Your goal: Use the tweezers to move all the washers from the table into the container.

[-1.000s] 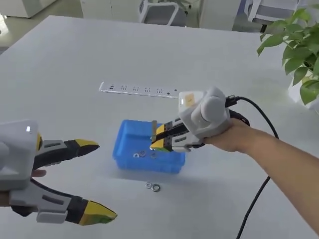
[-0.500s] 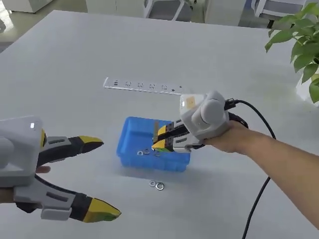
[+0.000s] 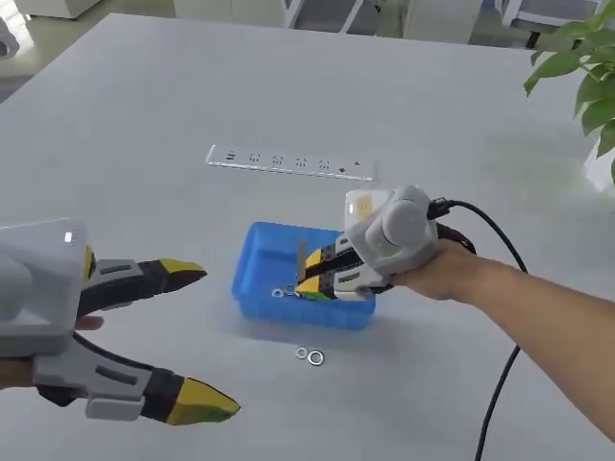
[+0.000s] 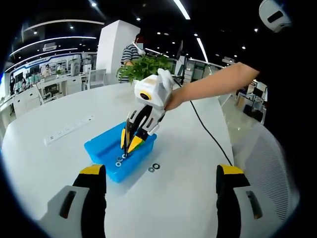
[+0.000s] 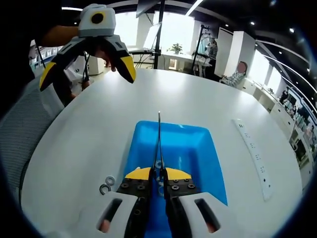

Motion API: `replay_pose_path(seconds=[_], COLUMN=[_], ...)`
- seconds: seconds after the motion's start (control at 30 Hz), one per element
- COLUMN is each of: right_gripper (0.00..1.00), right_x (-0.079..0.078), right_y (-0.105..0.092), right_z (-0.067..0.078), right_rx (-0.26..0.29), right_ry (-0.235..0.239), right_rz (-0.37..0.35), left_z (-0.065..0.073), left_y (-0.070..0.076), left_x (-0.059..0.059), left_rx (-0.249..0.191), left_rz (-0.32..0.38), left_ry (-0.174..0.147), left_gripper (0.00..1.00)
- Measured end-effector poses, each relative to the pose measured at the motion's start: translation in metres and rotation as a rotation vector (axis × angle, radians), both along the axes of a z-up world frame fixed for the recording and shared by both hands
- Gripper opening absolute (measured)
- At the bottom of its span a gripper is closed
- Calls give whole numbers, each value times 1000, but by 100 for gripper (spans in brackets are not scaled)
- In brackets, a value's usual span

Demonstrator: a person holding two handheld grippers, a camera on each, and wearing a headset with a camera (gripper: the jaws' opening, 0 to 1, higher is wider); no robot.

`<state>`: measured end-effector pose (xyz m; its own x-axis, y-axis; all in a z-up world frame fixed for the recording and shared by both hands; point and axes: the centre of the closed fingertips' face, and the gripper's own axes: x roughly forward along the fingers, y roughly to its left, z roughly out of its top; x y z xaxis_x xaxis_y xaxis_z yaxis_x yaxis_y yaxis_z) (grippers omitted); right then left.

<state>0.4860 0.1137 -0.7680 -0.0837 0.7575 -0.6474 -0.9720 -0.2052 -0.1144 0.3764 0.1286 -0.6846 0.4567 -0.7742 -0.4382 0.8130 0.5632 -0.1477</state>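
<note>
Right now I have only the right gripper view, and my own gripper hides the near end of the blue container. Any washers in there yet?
Observer: Yes. The head view shows washers lying in the container, beside the tips of the right gripper, which is shut on the tweezers.
Operator: Where does my cable run?
Observer: The black cable leaves the gripper's back, loops past the forearm and comes down on the near side, apart from the two loose washers.

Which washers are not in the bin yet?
The two washers side by side on the table, just outside the bin. The other washers lie inside it, by the right gripper.
</note>
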Motion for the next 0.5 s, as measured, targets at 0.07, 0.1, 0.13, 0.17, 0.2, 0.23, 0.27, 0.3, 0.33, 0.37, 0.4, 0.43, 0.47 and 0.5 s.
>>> replay_pose_path(seconds=[0.07,0.1,0.13,0.17,0.2,0.23,0.27,0.3,0.33,0.37,0.4,0.43,0.47,0.5], right_gripper=[10,10,10,10,10,10,10,10,10,10,10,10,10,10], right_x=[-1,-1,0,0,1,1,1,1,0,0,0,0,0,0], right_y=[0,0,1,1,2,2,2,2,2,2,2,2,2,2], right_z=[-1,-1,-1,-1,-1,-1,-1,-2,-2,-2,-2,-2,-2,-2], right_rx=[-2,-2,3,4,4,4,3,2,-2,3,2,4,5,5], right_ry=[5,6,10,12,13,13,14,11,11,12,13,13,13,15], right_rz=[3,4,2,1,-1,-1,0,3,5,6,4,3,3,2], left_z=[0,1,2,3,4,5,6,7,8,9,9,9,9,9], left_y=[0,1,1,1,2,2,2,3,4,4,4,2,2,0], left_x=[1,3,5,6,9,11,13,17,20,24,26,30,32,35], left_rx=[-2,-5,-7,-9,-12,-15,-15,-10,-2,3,4,13,20,26], left_rz=[2,4,5,8,14,18,20,23,26,28,25,20,15,5], left_ry=[-1,-1,-4,-9,-13,-14,-16,-28,-37,-44,-45,-48,-52,-58], left_gripper=[96,96,95,95,94,92,90,85,82,80,78,76,74,72])
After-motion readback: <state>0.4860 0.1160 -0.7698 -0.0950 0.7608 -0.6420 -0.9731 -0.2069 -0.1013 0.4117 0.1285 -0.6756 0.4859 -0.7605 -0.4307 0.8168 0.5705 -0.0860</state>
